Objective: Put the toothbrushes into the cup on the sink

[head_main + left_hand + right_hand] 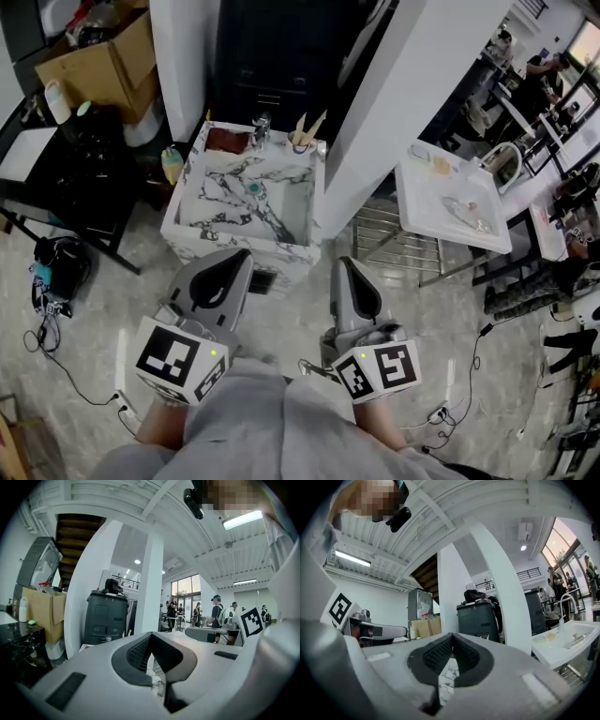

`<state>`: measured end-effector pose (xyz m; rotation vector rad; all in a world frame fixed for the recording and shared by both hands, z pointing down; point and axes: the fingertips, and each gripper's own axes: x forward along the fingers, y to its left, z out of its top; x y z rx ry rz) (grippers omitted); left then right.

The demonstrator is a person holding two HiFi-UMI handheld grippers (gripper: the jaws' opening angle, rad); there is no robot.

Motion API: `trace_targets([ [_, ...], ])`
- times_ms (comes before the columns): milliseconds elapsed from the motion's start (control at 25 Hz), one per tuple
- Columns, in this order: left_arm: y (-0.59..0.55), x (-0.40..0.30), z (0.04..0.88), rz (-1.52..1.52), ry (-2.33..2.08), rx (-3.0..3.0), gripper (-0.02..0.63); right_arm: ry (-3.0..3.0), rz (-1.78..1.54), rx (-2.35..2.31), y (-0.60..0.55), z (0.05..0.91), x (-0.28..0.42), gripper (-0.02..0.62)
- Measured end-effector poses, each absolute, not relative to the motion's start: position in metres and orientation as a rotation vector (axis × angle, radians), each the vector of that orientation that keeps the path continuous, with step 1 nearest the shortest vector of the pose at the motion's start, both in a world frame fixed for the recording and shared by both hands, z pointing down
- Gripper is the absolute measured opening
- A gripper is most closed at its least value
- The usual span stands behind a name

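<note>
Two toothbrushes [307, 125], pale handles, stand tilted apart in the cup [300, 142]. The cup sits on the back right corner of the sink [192, 217] rim, just right of the tap [261, 127]. The sink is square w/ marble veining. A reddish-brown patch [226, 141] lies on the back rim left of the tap; can't tell what it is. A small teal item [253, 187] lies in the bowl, too small to ID.

Both grippers are held low, near the person's body and well apart from the sink's front edge, tips aimed toward it. Left gripper [236, 262]: the left gripper view shows the jaws clenched together [150, 635], ribbed pads meeting at the tips, nothing between them. Right gripper [347, 270]: same in the right gripper view, jaws pressed tight [451, 637] and empty, w/ marble veining showing through the gap below the pads. Each marker cube [178, 361] faces the head camera.

Around: a white pillar [403, 103] rises just right of the sink and a dark cabinet [281, 56] stands behind it. A white basin [450, 202] is further right. On the left are a black worktop [66, 159] and a cardboard box [103, 58]. Cables trail over the glossy floor [103, 309].
</note>
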<state>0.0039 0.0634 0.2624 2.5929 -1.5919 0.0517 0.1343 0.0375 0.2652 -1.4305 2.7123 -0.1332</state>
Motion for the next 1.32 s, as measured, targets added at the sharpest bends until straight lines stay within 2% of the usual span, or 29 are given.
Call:
trace_targets([
  [1320, 0.051, 0.0, 0.278, 0.067, -1.512, 2.607, 0.005, 2.705, -0.201, -1.466, 0.031, 0.278, 0.126, -0.002],
])
